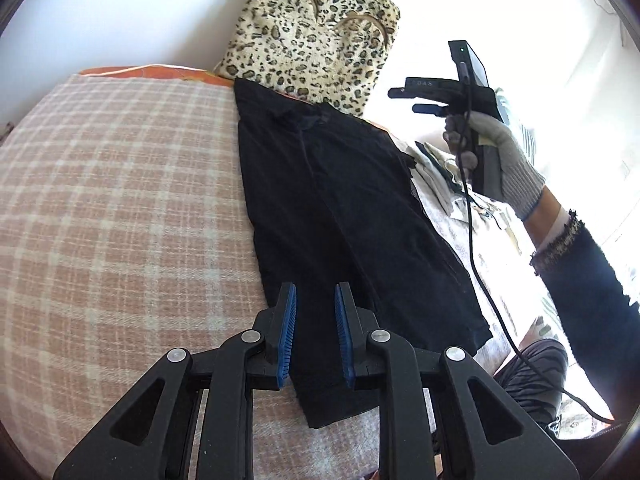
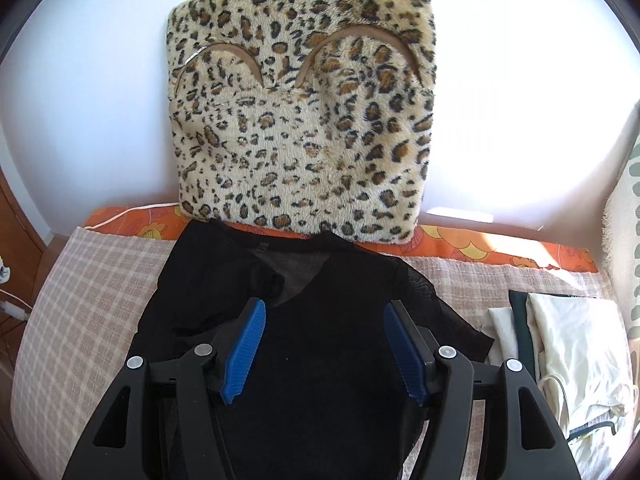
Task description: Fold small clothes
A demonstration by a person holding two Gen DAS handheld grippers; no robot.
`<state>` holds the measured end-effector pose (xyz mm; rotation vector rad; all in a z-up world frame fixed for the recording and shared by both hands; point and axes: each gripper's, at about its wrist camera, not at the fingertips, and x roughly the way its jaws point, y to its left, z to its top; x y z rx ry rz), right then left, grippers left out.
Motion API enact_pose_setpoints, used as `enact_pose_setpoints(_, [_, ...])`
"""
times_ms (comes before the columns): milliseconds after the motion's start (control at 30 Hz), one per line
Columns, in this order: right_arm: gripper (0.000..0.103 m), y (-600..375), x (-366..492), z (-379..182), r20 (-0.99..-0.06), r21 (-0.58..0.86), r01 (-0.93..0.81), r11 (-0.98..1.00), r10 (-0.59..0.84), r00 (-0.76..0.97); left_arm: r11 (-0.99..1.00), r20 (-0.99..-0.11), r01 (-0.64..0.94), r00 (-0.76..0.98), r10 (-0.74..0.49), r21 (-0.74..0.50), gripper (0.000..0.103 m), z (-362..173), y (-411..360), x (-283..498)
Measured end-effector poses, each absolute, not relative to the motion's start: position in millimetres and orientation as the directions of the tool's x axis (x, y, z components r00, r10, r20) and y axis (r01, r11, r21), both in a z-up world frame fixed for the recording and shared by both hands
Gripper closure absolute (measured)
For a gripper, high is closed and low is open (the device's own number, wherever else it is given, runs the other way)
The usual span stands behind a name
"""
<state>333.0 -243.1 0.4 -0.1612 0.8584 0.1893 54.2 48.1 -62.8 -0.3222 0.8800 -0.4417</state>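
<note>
A black sheer garment [image 1: 344, 216] lies flat as a long strip on the checked blanket [image 1: 120, 208], its far end by the leopard cushion. My left gripper [image 1: 315, 300] is open and empty above its near end. My right gripper [image 1: 404, 100] is held up in the air to the right, in a gloved hand, jaws apart. In the right wrist view the right gripper [image 2: 324, 316] is open and empty above the black garment [image 2: 304, 360], which spreads under it.
A leopard-print cushion [image 2: 304, 120] leans on the white wall at the back. An orange flowered sheet [image 2: 500, 248] edges the blanket [image 2: 80, 320]. Folded pale and dark clothes [image 2: 560, 344] lie to the right. A cable [image 1: 480, 272] hangs from the right gripper.
</note>
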Motion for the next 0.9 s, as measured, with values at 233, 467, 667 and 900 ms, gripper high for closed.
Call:
enact_pose_setpoints(233, [0.038,-318,275,4,-0.748,0.019,-0.181,0.983,0.134,0.650,0.868,-0.671,0.349,0.553,-0.494,-0.352,0.085,-59,5,44])
enact_pose_setpoints(467, [0.038,-378,254,6,-0.745,0.046,-0.147,0.988,0.132,0.653,0.823,-0.671,0.497,0.514,-0.534,-0.274,0.061,-53,-66,32])
enact_pose_setpoints(667, [0.038,-415,254,6,-0.750,0.113,-0.150,0.982,0.183,0.636,0.777,-0.678,0.599,0.491,-0.547,-0.193,0.055,-54,-126,26])
enact_pose_setpoints(900, [0.038,-433,273,8,-0.754,0.185,-0.165,0.969,0.247,0.608,0.685,-0.720,0.716,0.406,-0.563,-0.133,0.055,-73,-197,14])
